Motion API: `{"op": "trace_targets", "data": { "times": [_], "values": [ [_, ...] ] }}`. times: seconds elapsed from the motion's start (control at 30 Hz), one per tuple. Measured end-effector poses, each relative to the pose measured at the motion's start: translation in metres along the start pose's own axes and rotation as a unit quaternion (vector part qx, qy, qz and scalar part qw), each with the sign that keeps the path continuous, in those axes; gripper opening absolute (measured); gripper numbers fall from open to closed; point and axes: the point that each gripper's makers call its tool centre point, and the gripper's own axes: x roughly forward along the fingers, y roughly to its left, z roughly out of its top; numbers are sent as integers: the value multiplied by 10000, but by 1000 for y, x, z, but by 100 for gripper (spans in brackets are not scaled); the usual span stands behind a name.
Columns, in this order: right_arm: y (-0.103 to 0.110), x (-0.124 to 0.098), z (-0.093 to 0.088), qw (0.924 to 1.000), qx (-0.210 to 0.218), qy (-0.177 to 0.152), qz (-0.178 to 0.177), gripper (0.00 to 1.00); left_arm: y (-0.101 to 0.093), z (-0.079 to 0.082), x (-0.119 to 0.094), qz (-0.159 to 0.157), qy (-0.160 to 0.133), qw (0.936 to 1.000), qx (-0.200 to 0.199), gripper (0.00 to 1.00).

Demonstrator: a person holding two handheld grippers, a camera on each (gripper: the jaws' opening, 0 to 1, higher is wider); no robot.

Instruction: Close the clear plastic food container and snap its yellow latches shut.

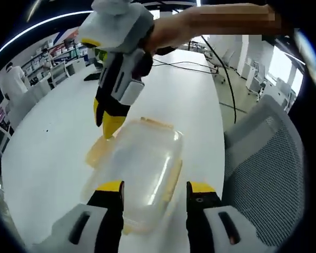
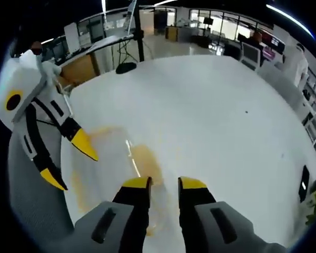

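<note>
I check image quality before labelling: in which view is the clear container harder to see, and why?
Right gripper view: the container is a blurred, washed-out patch with a glare streak, very close to the right gripper. Left gripper view: its lid outline and yellow latches are sharper; fisheye bends the table edges.

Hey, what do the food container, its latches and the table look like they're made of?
The food container looks like clear, glossy plastic: the white table shows through it. Its latches look like translucent yellow plastic, probably softer. The table is smooth white, likely laminate, with a faint sheen; its core cannot be told.
</note>
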Motion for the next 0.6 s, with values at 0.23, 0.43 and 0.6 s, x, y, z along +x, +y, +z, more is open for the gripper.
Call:
{"op": "trace_targets", "data": {
  "times": [0.23,0.43,0.6],
  "values": [
    [26,-2,3,9970,-288,-27,713,26,-2,2,2,-7,-18,9999,127,41],
    [43,3,-5,9912,-757,171,1077,35,-2,3,6,28,-50,9995,327,41],
    [53,7,-10,9839,-1013,348,1433,44,-2,3,9,106,-115,9979,628,41]
  ]
}}
